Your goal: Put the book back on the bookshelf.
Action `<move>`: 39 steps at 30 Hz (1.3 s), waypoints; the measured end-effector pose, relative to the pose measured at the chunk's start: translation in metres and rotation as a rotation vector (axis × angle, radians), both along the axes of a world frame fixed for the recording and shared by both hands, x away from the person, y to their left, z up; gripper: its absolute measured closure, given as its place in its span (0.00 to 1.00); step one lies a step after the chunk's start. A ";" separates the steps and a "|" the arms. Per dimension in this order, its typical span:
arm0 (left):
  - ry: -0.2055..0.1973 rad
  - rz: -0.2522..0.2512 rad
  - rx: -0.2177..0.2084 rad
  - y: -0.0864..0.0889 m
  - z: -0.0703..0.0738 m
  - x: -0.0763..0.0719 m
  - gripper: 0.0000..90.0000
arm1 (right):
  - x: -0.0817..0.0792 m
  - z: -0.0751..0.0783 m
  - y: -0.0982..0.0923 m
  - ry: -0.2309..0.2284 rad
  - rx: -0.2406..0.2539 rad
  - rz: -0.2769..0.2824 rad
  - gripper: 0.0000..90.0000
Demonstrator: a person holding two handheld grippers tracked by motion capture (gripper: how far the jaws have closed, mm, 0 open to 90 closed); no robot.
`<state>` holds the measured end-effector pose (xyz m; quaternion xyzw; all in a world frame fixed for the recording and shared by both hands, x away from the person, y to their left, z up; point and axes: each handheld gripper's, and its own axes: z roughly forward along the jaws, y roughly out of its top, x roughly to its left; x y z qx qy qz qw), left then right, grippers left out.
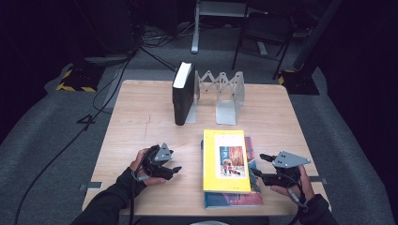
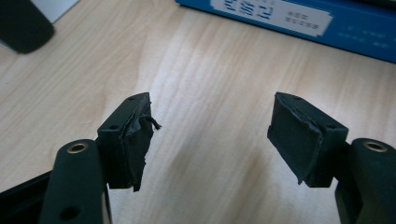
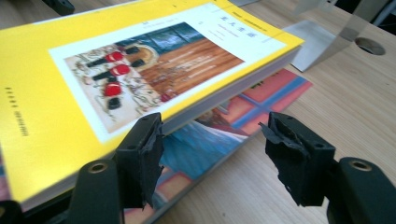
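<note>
Black jaws of the right gripper (image 3: 212, 154) rise closest to the lens in the right gripper view, standing apart with nothing pressed between the pads; one jaw sits against the near edge of the yellow book (image 3: 116, 65), the other over bare wood beside the stack. No grip is yet made on either book. That yellow book (image 1: 225, 161) lies flat on top of a colourful paperback (image 1: 233, 198), whose blue and red cover juts out beneath it at the near and right sides; both rest on the wooden table (image 1: 141, 117) at its near half, between the two hands.

At the left, the left gripper (image 1: 174, 169) is held low over the table, its jaws spread wide and empty; in the left gripper view only wood grain is seen between them, with the blue spine (image 2: 299, 21) of the lower book ahead.

Toward the far edge, an expanding metal bookend rack (image 1: 224, 96) stands upright. One black book (image 1: 183, 93) is already set on end against its left plate, spine up. The space between the plates to its right is unoccupied.

Judged from this layout, the shelving is roughly one third done: one volume is stood in the rack, two are left lying in a stack. The step in hand appears to be the approach to the yellow book from both sides, with lifting, turning upright and placing beside the black book all left to do for it, and then for the paperback.
</note>
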<state>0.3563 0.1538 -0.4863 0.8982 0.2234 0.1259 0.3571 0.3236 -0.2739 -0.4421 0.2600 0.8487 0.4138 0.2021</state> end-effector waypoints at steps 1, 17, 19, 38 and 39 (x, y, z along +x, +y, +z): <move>0.000 0.000 0.000 0.000 0.000 0.000 0.33 | 0.000 0.000 0.000 0.000 0.000 0.000 0.41; 0.046 -0.113 0.025 -0.021 -0.011 -0.014 0.31 | -0.015 0.008 0.020 0.031 0.036 0.101 0.35; 0.059 -0.121 0.013 -0.022 -0.012 -0.014 0.31 | -0.015 0.007 0.023 0.049 0.029 0.107 0.35; 0.041 -0.065 -0.071 -0.055 0.001 0.042 0.27 | 0.018 -0.006 0.034 0.332 0.030 0.131 0.18; 0.041 -0.065 -0.071 -0.055 0.001 0.042 0.27 | 0.018 -0.006 0.034 0.332 0.030 0.131 0.18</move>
